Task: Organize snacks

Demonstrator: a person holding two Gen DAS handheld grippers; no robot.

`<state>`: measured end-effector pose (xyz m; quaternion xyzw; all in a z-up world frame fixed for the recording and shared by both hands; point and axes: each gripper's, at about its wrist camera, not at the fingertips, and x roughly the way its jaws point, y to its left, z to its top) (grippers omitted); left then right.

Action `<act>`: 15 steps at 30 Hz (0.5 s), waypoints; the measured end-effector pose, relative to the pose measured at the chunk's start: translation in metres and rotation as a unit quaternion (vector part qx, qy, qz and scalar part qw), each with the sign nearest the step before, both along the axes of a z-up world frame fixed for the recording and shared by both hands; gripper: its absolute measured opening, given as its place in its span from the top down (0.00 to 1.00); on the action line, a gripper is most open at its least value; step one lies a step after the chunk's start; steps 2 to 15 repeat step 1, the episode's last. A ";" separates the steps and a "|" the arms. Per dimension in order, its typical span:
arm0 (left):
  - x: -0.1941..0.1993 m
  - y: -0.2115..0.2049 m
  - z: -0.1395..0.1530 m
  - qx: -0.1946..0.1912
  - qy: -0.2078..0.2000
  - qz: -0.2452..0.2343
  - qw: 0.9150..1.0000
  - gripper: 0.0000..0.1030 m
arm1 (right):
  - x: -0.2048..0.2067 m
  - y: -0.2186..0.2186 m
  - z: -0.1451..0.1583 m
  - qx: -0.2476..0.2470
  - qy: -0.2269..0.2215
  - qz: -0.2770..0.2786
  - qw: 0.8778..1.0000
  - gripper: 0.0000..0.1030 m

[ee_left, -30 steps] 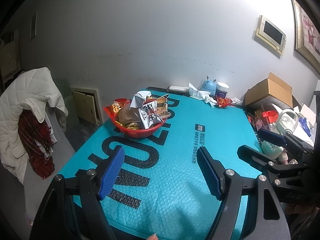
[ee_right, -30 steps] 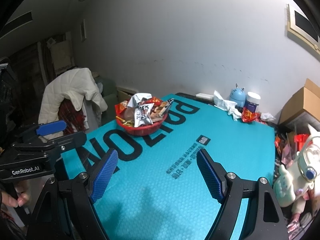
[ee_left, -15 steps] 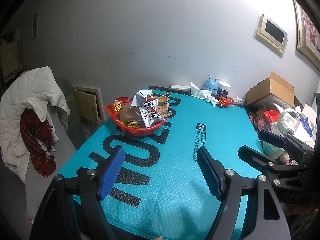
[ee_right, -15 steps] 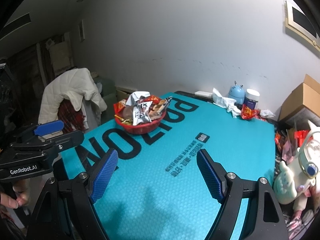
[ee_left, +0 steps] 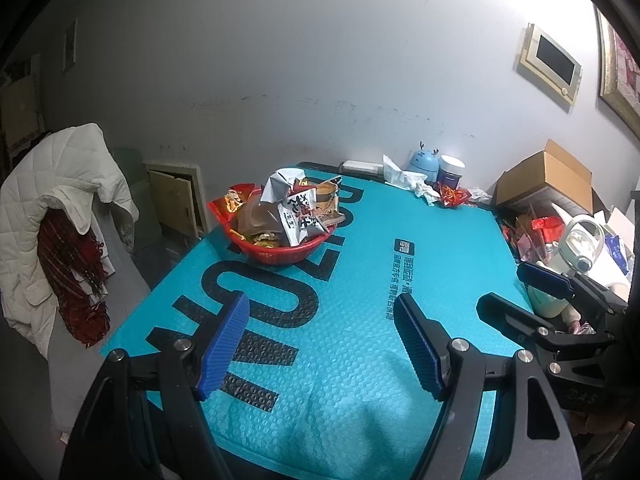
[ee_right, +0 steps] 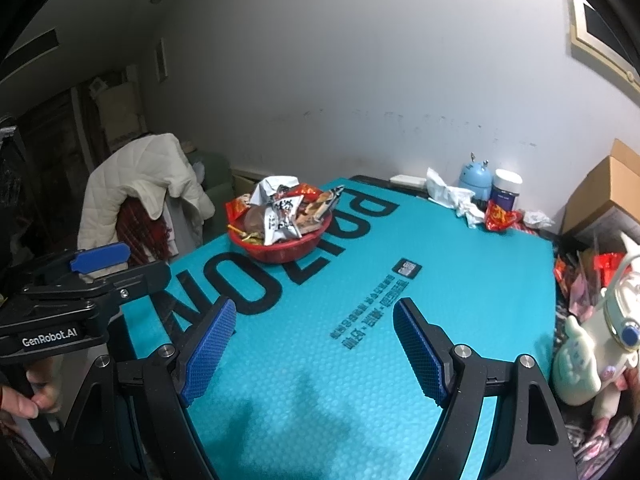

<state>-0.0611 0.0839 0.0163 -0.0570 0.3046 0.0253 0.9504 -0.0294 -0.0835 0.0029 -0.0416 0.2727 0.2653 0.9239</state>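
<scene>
both grippers idle over the teal mat, snacks already heaped in the basket

my left gripper and right gripper are both spread wide and pinch nothing, near me on the table. the red basket sits far left, piled with snack packets. one red wrapper lies loose at the far right by the blue jar, so i judge the sorting nearly done, that piece left.

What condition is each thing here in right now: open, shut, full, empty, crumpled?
Left gripper: open, holding nothing.
Right gripper: open, holding nothing.
Red basket: upright, heaped with snack packets.
Cardboard box: flaps open.
White jar: upright, lid on.
White tissue: crumpled.
White jacket: draped over a chair.
</scene>
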 end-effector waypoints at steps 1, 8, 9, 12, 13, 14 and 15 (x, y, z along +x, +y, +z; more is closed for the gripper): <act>0.001 0.000 -0.001 -0.002 0.002 0.000 1.000 0.28 | 0.000 0.000 -0.001 -0.001 0.000 -0.001 1.000 0.21; 0.001 0.000 -0.001 -0.002 0.002 0.000 1.000 0.28 | 0.000 0.000 -0.001 -0.001 0.000 -0.001 1.000 0.21; 0.001 0.000 -0.001 -0.002 0.002 0.000 1.000 0.28 | 0.000 0.000 -0.001 -0.001 0.000 -0.001 1.000 0.21; 0.001 0.000 -0.001 -0.002 0.002 0.000 1.000 0.28 | 0.000 0.000 -0.001 -0.001 0.000 -0.001 1.000 0.21; 0.001 0.000 -0.001 -0.002 0.002 0.000 1.000 0.28 | 0.000 0.000 -0.001 -0.001 0.000 -0.001 1.000 0.21; 0.001 0.000 -0.001 -0.002 0.002 0.000 1.000 0.28 | 0.000 0.000 -0.001 -0.001 0.000 -0.001 1.000 0.21; 0.001 0.000 -0.001 -0.002 0.002 0.000 1.000 0.28 | 0.000 0.000 -0.001 -0.001 0.000 -0.001 1.000 0.21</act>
